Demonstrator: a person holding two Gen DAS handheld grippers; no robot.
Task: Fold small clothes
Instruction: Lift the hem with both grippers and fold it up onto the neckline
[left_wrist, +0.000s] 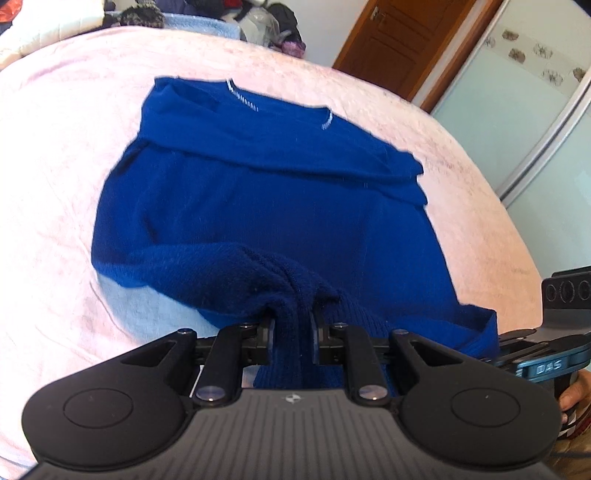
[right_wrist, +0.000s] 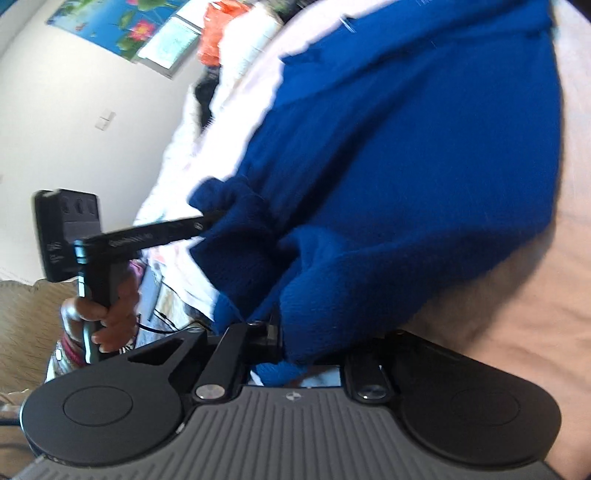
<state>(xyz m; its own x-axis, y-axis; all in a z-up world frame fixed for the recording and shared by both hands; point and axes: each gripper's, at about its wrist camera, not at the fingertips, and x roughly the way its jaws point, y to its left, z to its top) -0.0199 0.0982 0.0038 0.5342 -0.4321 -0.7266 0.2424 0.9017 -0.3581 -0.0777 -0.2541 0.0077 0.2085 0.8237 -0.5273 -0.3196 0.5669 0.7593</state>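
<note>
both tools clamp the near hem of a blue sweater on the bed

a blue sweater lies spread on a bed covered with a pale pink blanket. its neckline points away from the left wrist camera, and a band of fabric lies folded across the upper part, below the collar. a short striped trim shows at two spots along the collar edge.

the left tool is closed on a bunched fold of the sweater's near edge; the knit is pinched between its two pads and rises in a ridge just ahead of them. the right tool is likewise clamped on the sweater's edge, with cloth draped over its right finger so that finger is hidden. in the right wrist view the picture is blurred.

each camera catches the other tool: the right one sits at the right border of the left view, and the left one shows in the right view with a hand wrapped round its handle.

a wooden door and a sliding wardrobe panel stand beyond the bed, with piled clothes at its far side. a flower poster hangs on the white wall.
</note>
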